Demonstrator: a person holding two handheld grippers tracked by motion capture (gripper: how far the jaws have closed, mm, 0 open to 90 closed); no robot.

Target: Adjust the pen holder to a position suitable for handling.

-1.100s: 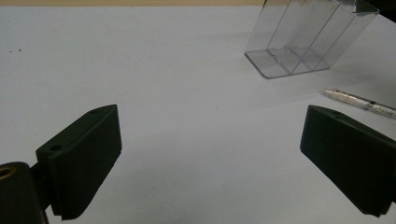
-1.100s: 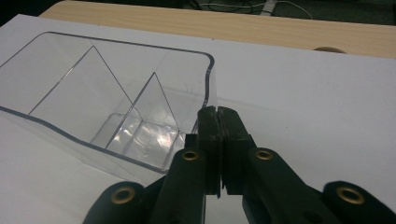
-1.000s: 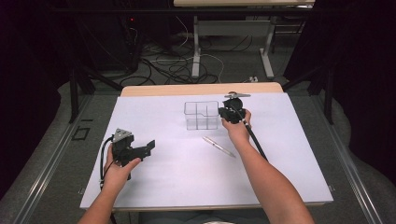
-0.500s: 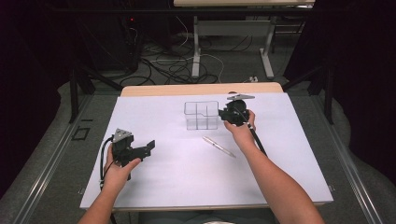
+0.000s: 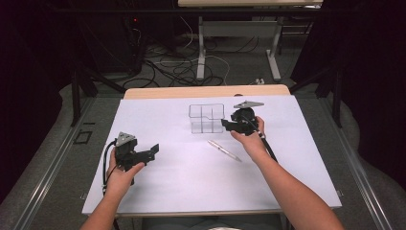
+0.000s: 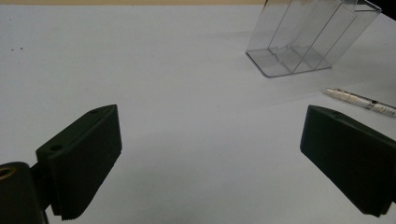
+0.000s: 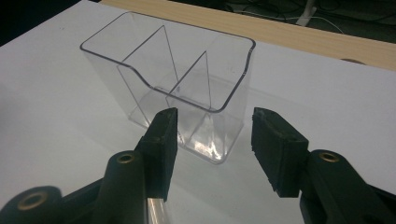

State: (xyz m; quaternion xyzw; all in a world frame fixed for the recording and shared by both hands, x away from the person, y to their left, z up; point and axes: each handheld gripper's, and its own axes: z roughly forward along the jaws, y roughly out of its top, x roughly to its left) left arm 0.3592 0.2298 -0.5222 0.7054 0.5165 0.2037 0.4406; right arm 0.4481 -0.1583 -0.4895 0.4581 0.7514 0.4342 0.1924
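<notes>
A clear plastic organizer [image 5: 207, 118] with several compartments stands upright on the white table [image 5: 191, 182], slightly past its middle. My right gripper [image 5: 225, 125] sits just to its right, pointing at it. In the right gripper view the organizer [image 7: 177, 74] has its near corner in front of my right gripper [image 7: 215, 119]. The jaws have just been opening, and the pads touch nothing. A pen [image 5: 224, 150] lies flat nearer the person. My left gripper [image 5: 152, 152] rests at the left, wide open and empty. Beyond my left gripper [image 6: 212, 121] stand the organizer [image 6: 308, 42] and pen [image 6: 364, 100].
A bare wooden strip [image 5: 206, 91] runs along the table's far edge. Cables and desk legs [image 5: 201, 52] lie on the floor beyond. The person's forearms come in from the bottom edge.
My right gripper's jaws have spread apart from a shut state, and the hand has drawn back a little to the right of the organizer. The left gripper and pen stayed put.
</notes>
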